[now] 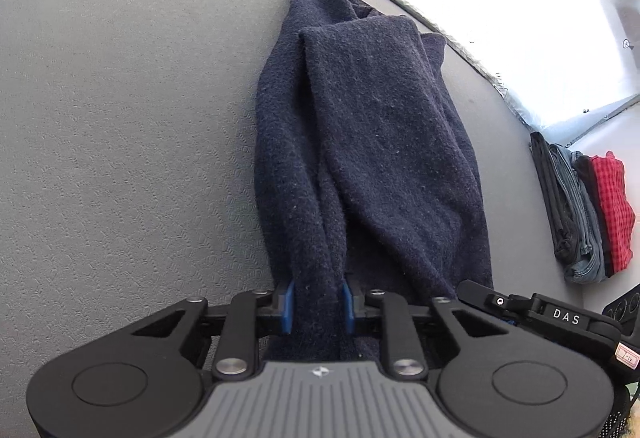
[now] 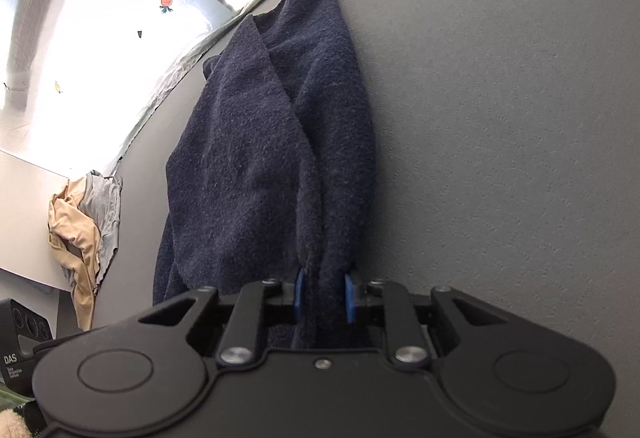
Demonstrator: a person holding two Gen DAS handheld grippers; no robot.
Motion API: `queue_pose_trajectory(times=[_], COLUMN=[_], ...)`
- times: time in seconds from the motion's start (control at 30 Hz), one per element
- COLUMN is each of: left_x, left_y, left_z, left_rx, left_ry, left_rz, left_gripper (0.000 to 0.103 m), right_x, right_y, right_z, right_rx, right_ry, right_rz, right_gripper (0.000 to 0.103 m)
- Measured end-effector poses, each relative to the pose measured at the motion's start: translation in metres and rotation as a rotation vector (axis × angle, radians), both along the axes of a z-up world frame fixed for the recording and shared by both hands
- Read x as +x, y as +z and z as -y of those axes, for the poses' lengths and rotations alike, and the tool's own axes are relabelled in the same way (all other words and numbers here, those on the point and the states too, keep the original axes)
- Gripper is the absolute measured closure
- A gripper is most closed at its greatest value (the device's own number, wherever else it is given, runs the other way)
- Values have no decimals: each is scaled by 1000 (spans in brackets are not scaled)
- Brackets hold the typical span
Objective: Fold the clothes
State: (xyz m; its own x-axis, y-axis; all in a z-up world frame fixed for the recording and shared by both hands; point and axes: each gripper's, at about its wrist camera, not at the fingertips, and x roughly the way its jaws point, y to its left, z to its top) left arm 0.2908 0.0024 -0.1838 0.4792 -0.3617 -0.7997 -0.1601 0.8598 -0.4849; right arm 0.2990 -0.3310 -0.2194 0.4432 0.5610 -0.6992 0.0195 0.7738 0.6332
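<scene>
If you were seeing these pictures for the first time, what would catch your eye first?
A long dark blue garment stretches along the middle of the grey table, bunched into lengthwise folds. Its near end is pinched on both sides: the left tongs and right tongs each have their blue pads closed on the cloth. Next comes a stack of folded clothes, with a red checked piece, at the table's right edge in the left wrist view.

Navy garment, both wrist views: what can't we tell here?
- Navy garment: its near end is hidden under the left gripper and, in the right wrist view, under the right gripper; its type is unclear because it is bunched.
- Folded stack, left wrist view: sits near the right edge, item count unclear.
- Beige and grey clothes, right wrist view: crumpled, types unreadable.
</scene>
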Motion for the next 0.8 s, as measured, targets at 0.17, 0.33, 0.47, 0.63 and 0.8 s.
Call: queue_pose_trajectory(times=[0.17, 0.33, 0.47, 0.63, 0.8], left_x=[-8, -36, -56, -46, -37], left_y=[26, 91, 128, 102, 95], left_z=[1, 3, 2, -9, -17], left_rx=[-20, -106, -163, -240, -266], left_ry=[-14, -35, -68, 45, 95], left_rz=[73, 224, 298, 179, 180], left_gripper=[86, 86, 86, 86, 85], right_x=[-10, -34, -58, -59, -45], right_y=[21, 51, 80, 43, 35], right_z=[22, 54, 70, 74, 67], right_rx=[167, 452, 589, 743, 751], right_ry=[-61, -190, -209, -344, -356], right_rz=[32, 5, 29, -102, -134], right_gripper=[86, 86, 86, 86, 86])
